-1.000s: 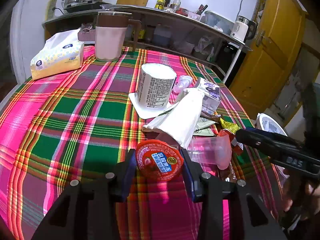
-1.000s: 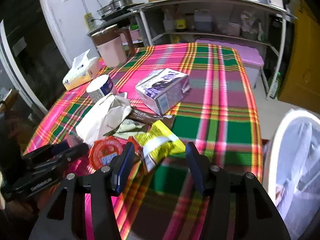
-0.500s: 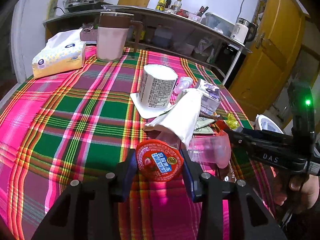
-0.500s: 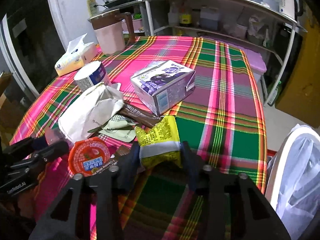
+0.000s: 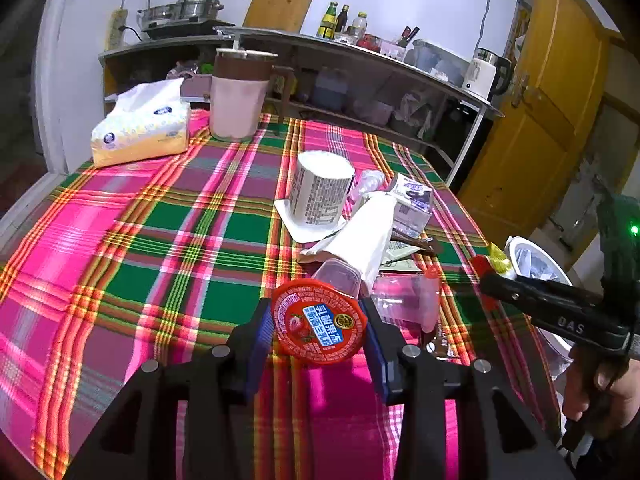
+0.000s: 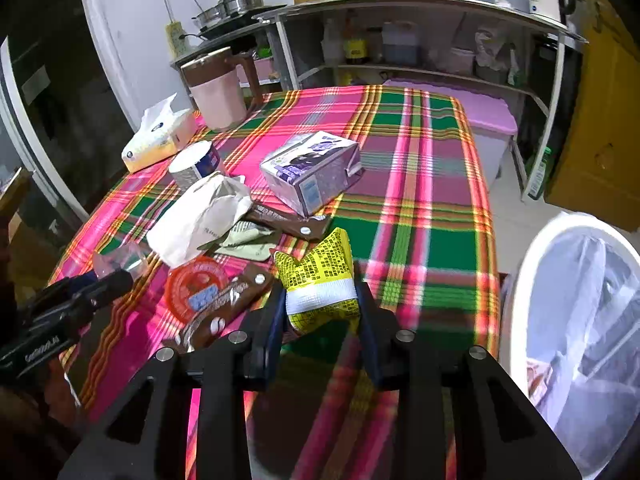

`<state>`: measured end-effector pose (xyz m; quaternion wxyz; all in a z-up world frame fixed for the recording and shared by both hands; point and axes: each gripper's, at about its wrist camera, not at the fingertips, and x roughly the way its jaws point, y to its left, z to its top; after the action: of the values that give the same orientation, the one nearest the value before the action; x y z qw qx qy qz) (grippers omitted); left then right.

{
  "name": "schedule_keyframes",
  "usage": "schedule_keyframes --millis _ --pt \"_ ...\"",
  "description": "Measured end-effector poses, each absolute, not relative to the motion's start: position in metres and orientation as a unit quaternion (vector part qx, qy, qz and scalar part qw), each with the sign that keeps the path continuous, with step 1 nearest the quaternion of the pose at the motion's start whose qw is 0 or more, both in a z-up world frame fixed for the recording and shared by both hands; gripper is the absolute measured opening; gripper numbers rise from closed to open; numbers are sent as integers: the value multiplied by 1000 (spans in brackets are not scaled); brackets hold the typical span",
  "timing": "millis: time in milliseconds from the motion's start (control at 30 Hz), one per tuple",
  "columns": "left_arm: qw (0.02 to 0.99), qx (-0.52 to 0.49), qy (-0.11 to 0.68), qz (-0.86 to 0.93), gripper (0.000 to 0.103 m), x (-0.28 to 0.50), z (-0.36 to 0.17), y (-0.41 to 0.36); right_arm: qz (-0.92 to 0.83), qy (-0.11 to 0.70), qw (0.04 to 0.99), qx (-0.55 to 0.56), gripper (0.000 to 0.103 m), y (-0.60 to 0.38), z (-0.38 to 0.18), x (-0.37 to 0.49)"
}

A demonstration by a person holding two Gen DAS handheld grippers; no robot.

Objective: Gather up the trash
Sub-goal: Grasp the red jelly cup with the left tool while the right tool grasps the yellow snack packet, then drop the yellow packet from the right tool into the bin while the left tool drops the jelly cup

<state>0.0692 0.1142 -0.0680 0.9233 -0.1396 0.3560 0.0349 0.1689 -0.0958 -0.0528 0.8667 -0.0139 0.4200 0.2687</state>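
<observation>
Yellow wrapper [image 6: 318,280] lifted, now clamped in right tool [image 6: 322,308]; left tool [image 5: 318,328] grips red lid [image 5: 319,322].

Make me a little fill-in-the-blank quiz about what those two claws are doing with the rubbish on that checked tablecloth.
1. The left claw is closed on a round ____ foil-lidded jelly cup.
2. The right claw grips a crumpled ____ snack wrapper.
3. The white bin lined with a plastic bag stands off the table's ____ side in the right wrist view.
4. The purple and white carton lies on its ____.

Missing words: red; yellow; right; side
</observation>
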Motion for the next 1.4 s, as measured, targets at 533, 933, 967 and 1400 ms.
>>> schedule_keyframes --millis 533,933,967,1400 --pt "939 -101 327 -40 43 69 -25 48 215 400 891 30 35 -179 -31 130" --pt "927 -59 343 -138 43 107 -26 -44 148 406 900 62 35 -251 -39 124" --pt "926 -57 345 -145 43 110 -27 -50 144 407 900 64 35 -255 -40 125" --pt "905 -22 365 -216 43 152 -43 -123 100 424 896 81 36 -299 -56 135"
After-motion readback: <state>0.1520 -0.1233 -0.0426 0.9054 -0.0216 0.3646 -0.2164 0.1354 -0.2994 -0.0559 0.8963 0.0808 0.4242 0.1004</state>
